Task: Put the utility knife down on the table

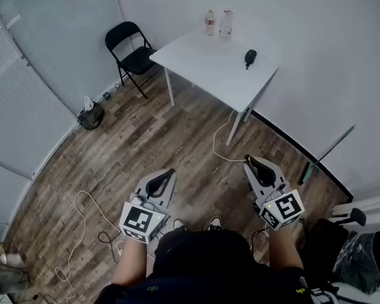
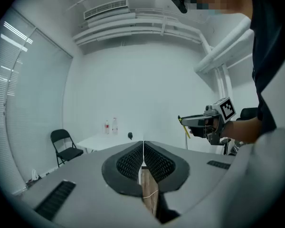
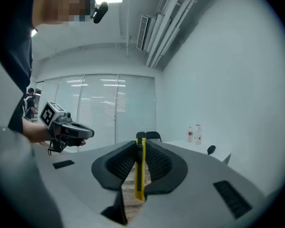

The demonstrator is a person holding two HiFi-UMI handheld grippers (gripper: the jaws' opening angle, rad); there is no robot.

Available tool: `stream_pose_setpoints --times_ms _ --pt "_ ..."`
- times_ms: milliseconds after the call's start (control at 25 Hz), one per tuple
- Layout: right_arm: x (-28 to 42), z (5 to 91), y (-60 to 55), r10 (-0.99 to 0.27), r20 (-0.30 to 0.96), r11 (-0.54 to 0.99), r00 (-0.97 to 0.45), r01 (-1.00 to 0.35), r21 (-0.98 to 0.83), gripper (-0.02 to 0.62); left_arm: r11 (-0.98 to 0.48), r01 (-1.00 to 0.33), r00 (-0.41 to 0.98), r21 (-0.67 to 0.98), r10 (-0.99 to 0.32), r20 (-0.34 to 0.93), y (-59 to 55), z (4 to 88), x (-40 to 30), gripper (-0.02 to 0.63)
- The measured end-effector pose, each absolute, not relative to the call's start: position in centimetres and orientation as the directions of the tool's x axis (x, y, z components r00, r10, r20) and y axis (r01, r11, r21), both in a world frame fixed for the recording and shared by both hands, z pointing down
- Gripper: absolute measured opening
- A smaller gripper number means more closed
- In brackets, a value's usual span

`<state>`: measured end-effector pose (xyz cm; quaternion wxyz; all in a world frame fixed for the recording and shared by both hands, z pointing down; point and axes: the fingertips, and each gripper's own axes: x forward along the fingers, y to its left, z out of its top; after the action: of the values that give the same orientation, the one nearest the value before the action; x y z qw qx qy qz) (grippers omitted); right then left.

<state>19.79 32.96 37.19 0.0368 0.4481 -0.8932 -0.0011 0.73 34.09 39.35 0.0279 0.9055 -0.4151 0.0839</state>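
A yellow utility knife (image 3: 140, 170) stands on edge between the black pads of my right gripper (image 3: 140, 148), which is shut on it. In the head view that right gripper (image 1: 252, 163) is held over the wooden floor, well short of the white table (image 1: 215, 75). My left gripper (image 1: 164, 177) is beside it at the same height, its jaws shut with nothing between them (image 2: 143, 151). The left gripper view also catches the right gripper (image 2: 204, 121) with the knife's yellow tip (image 2: 185, 129) sticking out. The table's near corner lies ahead of both grippers.
On the table stand two bottles (image 1: 210, 23) at the far edge and a small black object (image 1: 250, 57). A black folding chair (image 1: 132, 49) is left of the table. A dark bag (image 1: 90, 116) and loose cables (image 1: 82, 220) lie on the floor.
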Motion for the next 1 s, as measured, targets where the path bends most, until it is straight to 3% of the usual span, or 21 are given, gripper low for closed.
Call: stream_pose_setpoints --times_ms 600,1000 --pt "18.3 37.4 31.4 -0.797 0.057 0.602 -0.601 -0.798 0.008 0.075 -0.637 -0.770 0.633 0.031 -0.757 0.162 32.8 39.9 -1.3 0.023" --pt "10.3 37.8 30.9 -0.788 0.052 0.616 -0.614 -0.786 0.044 0.075 -0.648 -0.761 0.644 0.024 -0.751 0.147 32.3 40.8 -8.6 0.023"
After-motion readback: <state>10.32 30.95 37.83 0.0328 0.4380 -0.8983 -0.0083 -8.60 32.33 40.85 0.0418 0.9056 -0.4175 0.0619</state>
